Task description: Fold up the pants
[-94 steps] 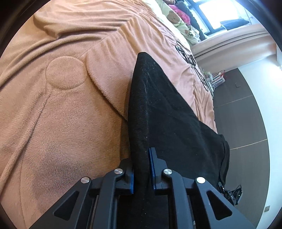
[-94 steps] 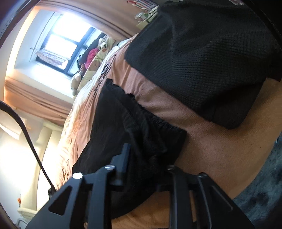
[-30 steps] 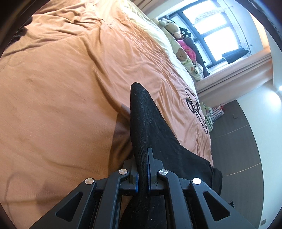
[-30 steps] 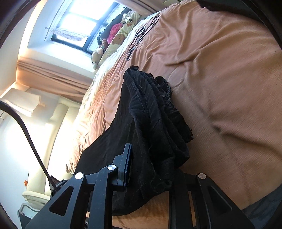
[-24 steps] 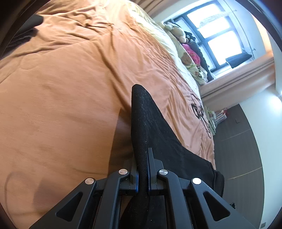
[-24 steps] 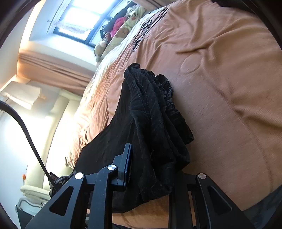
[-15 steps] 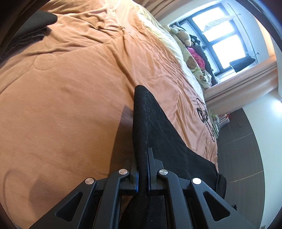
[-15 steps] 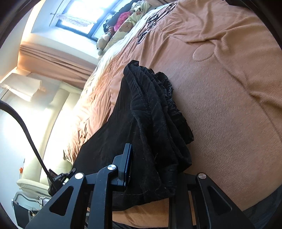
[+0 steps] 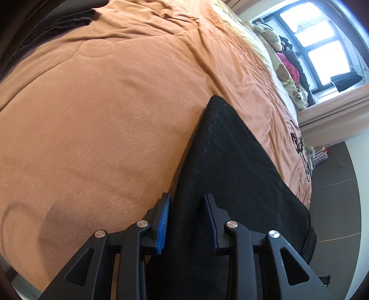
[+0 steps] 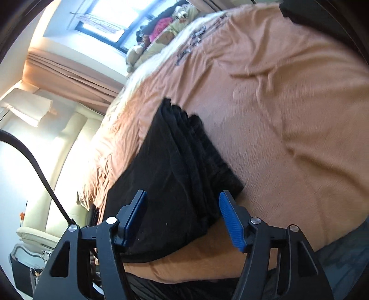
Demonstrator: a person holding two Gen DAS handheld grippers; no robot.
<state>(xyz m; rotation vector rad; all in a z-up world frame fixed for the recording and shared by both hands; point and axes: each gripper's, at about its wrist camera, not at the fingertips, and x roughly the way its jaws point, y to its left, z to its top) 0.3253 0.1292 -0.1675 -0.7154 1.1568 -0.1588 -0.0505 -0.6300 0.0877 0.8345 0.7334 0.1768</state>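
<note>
Black pants (image 9: 233,175) lie on an orange blanket (image 9: 103,115) on a bed. In the left wrist view a raised fold of the black fabric runs between the fingers of my left gripper (image 9: 185,208), whose jaws are opening; the blue pads stand off the cloth. In the right wrist view the bunched waistband end of the pants (image 10: 182,166) lies on the blanket (image 10: 288,115) under my right gripper (image 10: 184,205). Its jaws are opening too, with the pads apart from the fabric.
Another dark folded garment (image 9: 57,18) lies at the blanket's far left corner, and a dark item (image 10: 322,16) sits at the top right of the right wrist view. Stuffed toys (image 9: 283,71) line the window side. Dark floor (image 9: 334,184) lies beyond the bed edge.
Both grippers were shut on the pants half a second ago; now both pairs of jaws stand apart and the fabric has dropped onto the blanket. The right gripper has pulled back a little.
</note>
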